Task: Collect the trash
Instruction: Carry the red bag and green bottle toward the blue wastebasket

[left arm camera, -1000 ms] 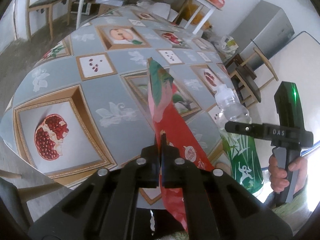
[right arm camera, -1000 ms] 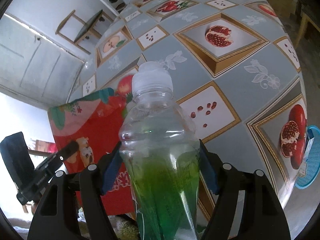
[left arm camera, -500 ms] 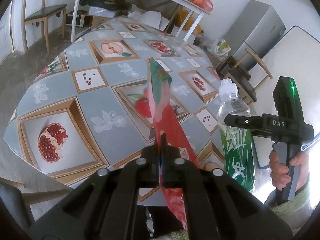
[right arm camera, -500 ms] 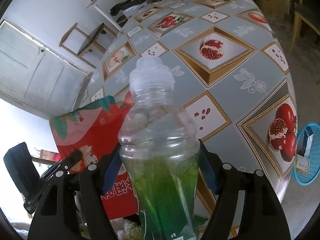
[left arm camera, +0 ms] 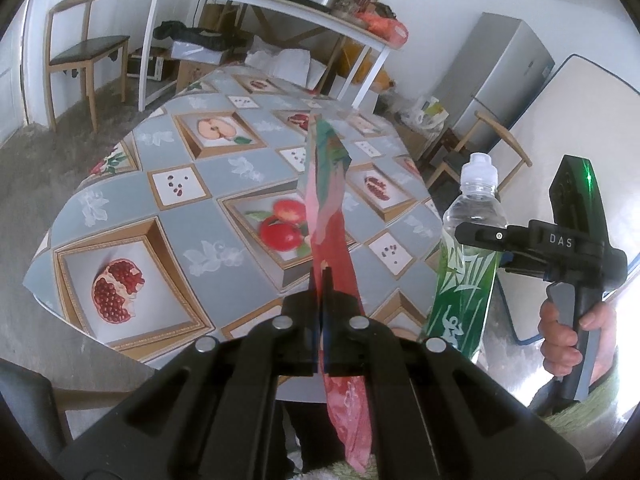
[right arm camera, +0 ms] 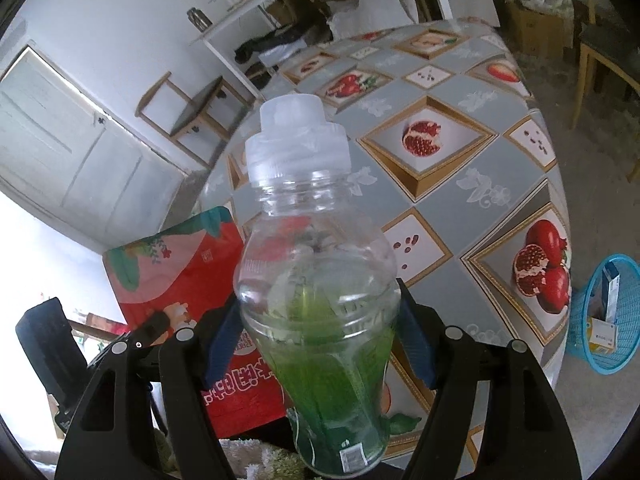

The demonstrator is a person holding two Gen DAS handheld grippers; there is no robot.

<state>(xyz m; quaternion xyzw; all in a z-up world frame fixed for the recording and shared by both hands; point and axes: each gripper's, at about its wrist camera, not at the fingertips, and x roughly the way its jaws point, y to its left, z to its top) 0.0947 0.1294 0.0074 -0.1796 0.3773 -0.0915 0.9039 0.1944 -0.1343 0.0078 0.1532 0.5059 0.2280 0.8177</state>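
Bottle [right arm camera: 316, 300] clamped in right tongs [right arm camera: 320, 344]; left tongs [left arm camera: 322, 280] pinch red wrapper [left arm camera: 326, 216].

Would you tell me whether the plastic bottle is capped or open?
Capped: the plastic bottle has its translucent cap on its neck.

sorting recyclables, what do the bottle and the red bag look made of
Bottle: clear glossy plastic; you see through it, with a printed green label and a frosted cap.
Bag: thin, flexible plastic film, probably; flat, creased, glossy red print.
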